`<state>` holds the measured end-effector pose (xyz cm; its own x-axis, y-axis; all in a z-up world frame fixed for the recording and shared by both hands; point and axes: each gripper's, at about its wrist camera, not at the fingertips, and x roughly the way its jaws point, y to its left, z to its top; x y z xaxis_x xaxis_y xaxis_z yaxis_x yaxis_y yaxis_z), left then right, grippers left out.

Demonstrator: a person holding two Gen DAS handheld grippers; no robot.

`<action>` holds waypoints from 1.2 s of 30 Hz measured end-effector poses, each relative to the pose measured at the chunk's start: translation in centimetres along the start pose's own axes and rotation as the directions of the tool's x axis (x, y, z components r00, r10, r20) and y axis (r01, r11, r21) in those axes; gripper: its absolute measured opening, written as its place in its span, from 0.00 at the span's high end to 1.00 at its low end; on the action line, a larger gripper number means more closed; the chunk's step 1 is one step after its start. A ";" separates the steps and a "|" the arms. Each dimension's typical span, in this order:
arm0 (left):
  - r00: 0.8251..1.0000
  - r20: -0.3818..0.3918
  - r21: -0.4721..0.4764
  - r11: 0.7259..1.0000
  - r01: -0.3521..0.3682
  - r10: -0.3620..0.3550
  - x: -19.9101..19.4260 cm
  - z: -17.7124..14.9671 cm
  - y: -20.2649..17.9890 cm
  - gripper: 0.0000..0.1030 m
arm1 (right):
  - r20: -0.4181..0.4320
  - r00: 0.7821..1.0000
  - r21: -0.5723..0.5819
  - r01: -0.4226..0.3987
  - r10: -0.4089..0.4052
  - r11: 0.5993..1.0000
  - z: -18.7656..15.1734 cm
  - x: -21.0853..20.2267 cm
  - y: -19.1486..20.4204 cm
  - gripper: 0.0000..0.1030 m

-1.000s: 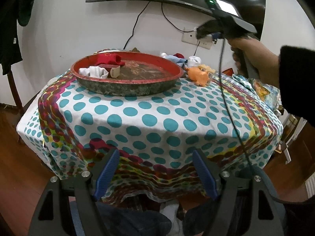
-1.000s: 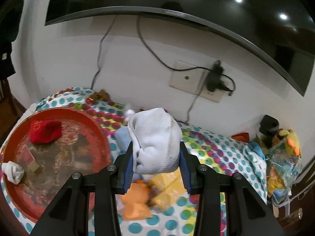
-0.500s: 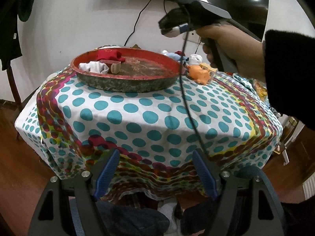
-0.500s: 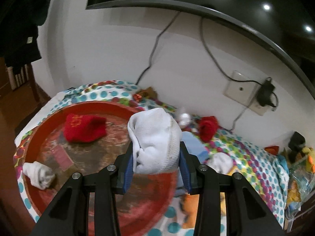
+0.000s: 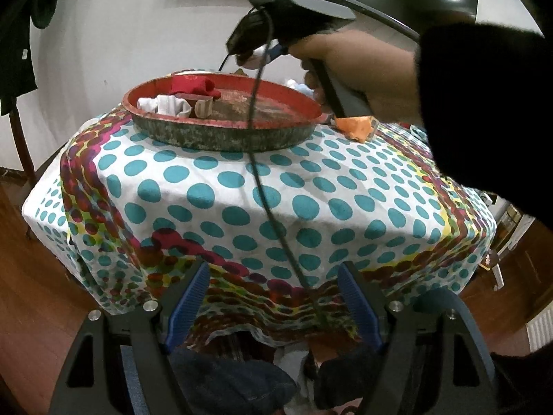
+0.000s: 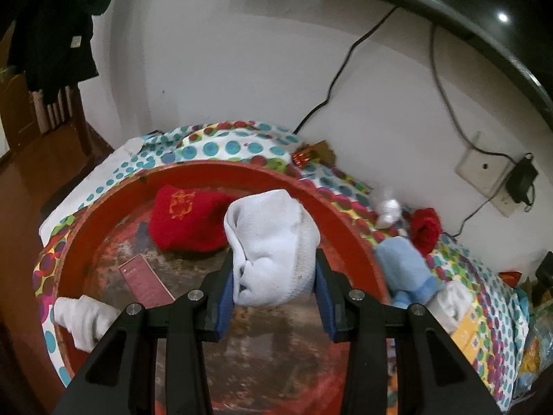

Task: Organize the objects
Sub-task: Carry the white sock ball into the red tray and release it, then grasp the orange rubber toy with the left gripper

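1. The rolled white cotton sock (image 6: 273, 249) is a soft, fat bundle with a folded cuff on its left side and a ribbed band down its right, and it looks faintly grey along that band.
2. It sits clamped between the blue pads of the right gripper (image 6: 273, 302), bulging up above the jaws, held in the air over the round red metal tray (image 6: 103, 207).
3. In the tray lie a folded red knitted cloth with a gold emblem (image 6: 186, 218), a flat dark-red card (image 6: 145, 282) and a second white rolled sock (image 6: 83, 318) against the near-left rim; the tray floor is worn and blotchy.
4. The tray stands on a table under a white cloth with teal dots and a multicoloured border (image 5: 276, 200).
5. To the right of the tray, on the cloth, are a light-blue sock (image 6: 404, 269), a small red bundle (image 6: 425, 228) and a small white bundle (image 6: 387, 207).
6. Seen from the left side, the person's right hand (image 5: 363, 69), in a black sleeve (image 5: 484, 110), grips the handle with the tool angled down toward the tray's far rim, its black cable (image 5: 266, 190) trailing across the table.
7. The left gripper (image 5: 273, 304) hangs back at the near table edge, tilted downward, its jaws spread wide with nothing between them.
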<state>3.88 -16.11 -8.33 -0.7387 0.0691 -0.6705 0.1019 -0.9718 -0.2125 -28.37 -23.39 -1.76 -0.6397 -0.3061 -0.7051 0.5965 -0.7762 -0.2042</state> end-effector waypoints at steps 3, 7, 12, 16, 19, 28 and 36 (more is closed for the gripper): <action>1.000 -0.007 -0.003 1.000 0.004 -0.004 0.2 0.0 0.1 0.24 | -0.036 0.999 0.000 -0.023 0.023 1.000 0.1 1.4 0.8 0.63; 1.000 -0.015 -0.016 1.000 0.009 -0.009 0.4 0.0 0.5 0.24 | -0.132 0.989 0.011 -0.062 0.063 0.998 -0.1 3.8 1.5 0.58; 0.999 -0.033 -0.025 1.000 0.016 -0.017 0.8 0.0 0.6 0.24 | -0.154 0.984 0.010 -0.086 0.086 0.996 -0.7 4.6 1.8 0.19; 1.000 -0.013 -0.007 1.000 0.021 -0.021 0.4 0.0 0.2 0.24 | 0.030 0.997 0.026 -0.068 0.068 0.997 -0.8 0.2 -0.2 0.16; 1.000 0.006 0.007 1.000 0.024 -0.024 0.1 -0.1 -0.2 0.24 | 0.158 0.987 0.104 0.011 -0.027 0.994 -1.2 -3.5 -4.4 0.00; 0.984 0.175 0.065 0.997 0.029 -0.040 -2.3 0.1 -1.3 0.24 | 0.067 0.935 0.373 0.300 -0.348 0.878 -11.4 -6.1 -22.9 0.00; 0.995 0.098 0.062 0.998 0.003 -0.009 0.8 3.3 -3.6 0.24 | -0.021 0.911 0.531 0.359 -0.411 0.768 -19.0 -6.7 -32.1 0.00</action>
<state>0.73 -13.32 -5.79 -0.8013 0.0554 -0.5957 0.0585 -0.9837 -0.1702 -34.05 14.01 -3.36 -0.8177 0.0519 -0.5732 -0.0291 -0.9984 -0.0489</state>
